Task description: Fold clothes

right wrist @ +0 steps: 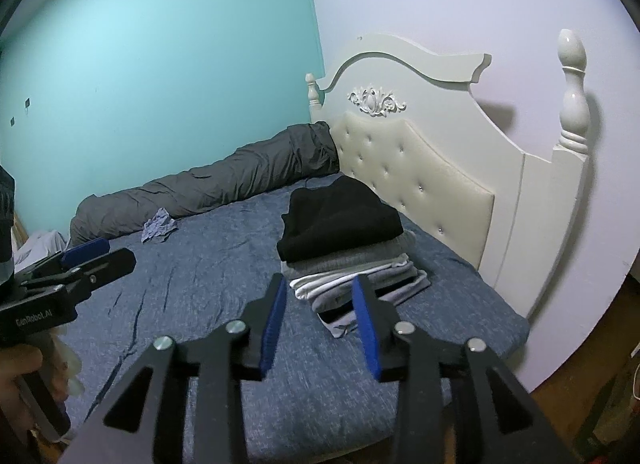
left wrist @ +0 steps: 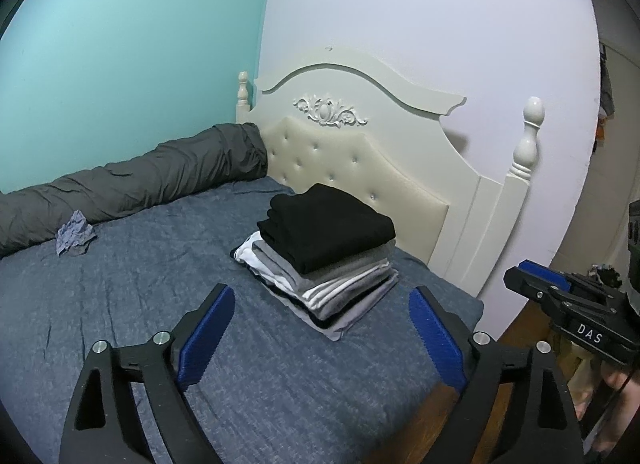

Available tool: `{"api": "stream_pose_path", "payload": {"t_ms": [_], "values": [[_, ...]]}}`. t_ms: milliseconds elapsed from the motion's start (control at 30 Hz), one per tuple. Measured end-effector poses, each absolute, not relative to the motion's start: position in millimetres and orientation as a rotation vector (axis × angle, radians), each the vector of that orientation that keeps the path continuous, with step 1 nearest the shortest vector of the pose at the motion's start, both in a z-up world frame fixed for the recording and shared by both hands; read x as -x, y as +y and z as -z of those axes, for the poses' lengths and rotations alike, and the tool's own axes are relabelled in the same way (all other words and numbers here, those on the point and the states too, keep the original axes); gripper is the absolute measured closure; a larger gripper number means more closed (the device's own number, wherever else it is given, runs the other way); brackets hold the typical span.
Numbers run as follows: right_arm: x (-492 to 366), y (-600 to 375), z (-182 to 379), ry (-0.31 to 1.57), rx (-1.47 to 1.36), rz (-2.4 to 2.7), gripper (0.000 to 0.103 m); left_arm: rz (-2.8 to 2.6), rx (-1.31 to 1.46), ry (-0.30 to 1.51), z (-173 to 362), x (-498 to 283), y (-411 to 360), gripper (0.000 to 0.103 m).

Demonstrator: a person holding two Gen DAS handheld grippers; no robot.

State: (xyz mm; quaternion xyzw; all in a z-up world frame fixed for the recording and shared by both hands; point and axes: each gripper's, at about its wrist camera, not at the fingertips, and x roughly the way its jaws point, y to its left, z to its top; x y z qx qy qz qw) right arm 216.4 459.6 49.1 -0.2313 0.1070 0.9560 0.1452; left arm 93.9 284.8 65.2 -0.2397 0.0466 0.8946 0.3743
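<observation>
A stack of folded clothes [left wrist: 324, 260] [right wrist: 348, 256] sits on the blue bed [left wrist: 120, 304] [right wrist: 192, 276] near the headboard, a black garment [left wrist: 328, 226] [right wrist: 340, 220] on top of grey and white ones. My left gripper [left wrist: 322, 296] stands wide open in front of the stack, nothing between its blue pads. My right gripper [right wrist: 320, 284] is partly open short of the stack, and its jaws are empty too. A small crumpled blue-grey cloth [left wrist: 74, 238] [right wrist: 160, 230] lies loose on the bed by the grey roll.
A rolled dark grey duvet [left wrist: 132, 180] [right wrist: 216, 188] runs along the teal wall. The cream tufted headboard [left wrist: 360, 168] [right wrist: 420, 172] with its posts stands behind the stack. Wooden floor [right wrist: 580, 344] shows past the bed's right edge. A hand [right wrist: 20, 368] holds the other gripper's handle at left.
</observation>
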Motion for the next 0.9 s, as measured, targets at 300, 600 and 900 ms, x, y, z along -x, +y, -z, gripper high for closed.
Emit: {"api": "stream_pose_path", "payload": {"t_ms": [300, 600, 900], "values": [[-233, 444, -48, 0.284, 0.637, -2.736, 0.049, -2.295, 0.6, 0.131, -62, -104, 279, 0.0], [-243, 439, -47, 0.306, 0.62, -2.705, 0.032, -2.324, 0.614, 0.134, -60, -105, 267, 0.0], [-246, 436, -40, 0.295, 0.63, -2.68, 0.017, -2.346, 0.613, 0.117, -57, -105, 251, 0.0]]}}
